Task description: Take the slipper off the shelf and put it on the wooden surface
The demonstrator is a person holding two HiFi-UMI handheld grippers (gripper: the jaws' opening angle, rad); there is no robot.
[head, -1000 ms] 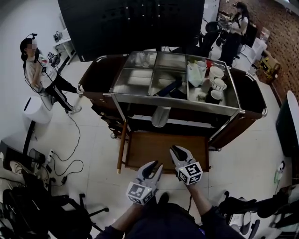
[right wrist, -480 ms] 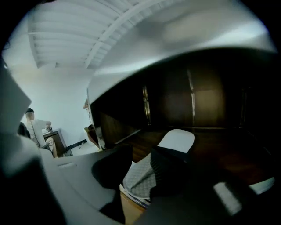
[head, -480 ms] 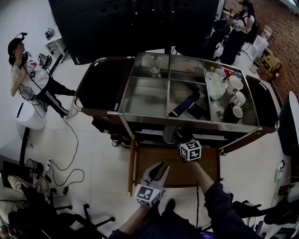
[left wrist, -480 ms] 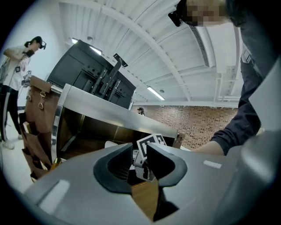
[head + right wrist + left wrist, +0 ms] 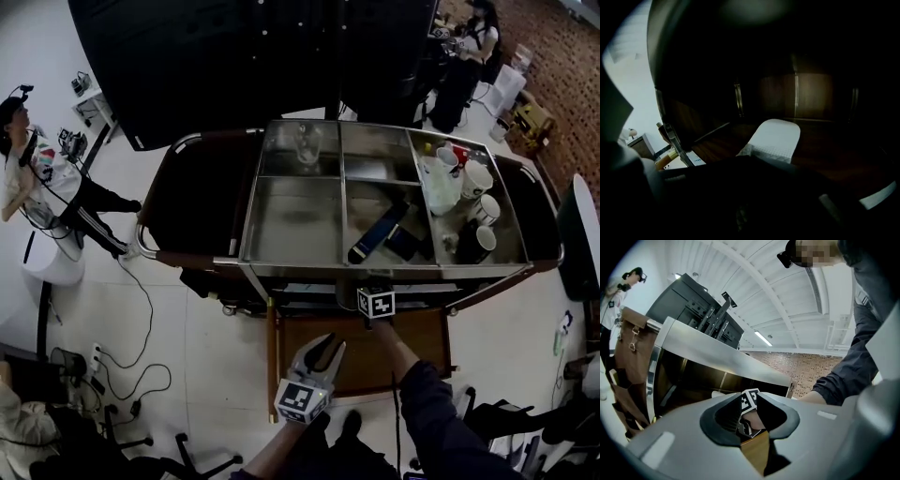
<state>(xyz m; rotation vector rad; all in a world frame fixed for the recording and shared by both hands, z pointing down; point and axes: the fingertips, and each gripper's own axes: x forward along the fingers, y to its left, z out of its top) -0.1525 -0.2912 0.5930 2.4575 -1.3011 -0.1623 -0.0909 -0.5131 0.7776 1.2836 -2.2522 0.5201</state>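
While the head view looks down on a cart [image 5: 295,211], the R gripper [image 5: 376,303] reaches in under its steel top, jaws hidden there. The L gripper [image 5: 322,349] hangs over the wooden surface [image 5: 427,339], jaws wide apart.

Left gripper view: jaws spread, nothing btwn them; only the R gripper's marker cube and wood show thru the gap.

Right gripper view: very dark. The white slipper [image 5: 774,138] lies on the shelf [image 5: 825,154] just ahead of the jaws; jaw opening can't be told.
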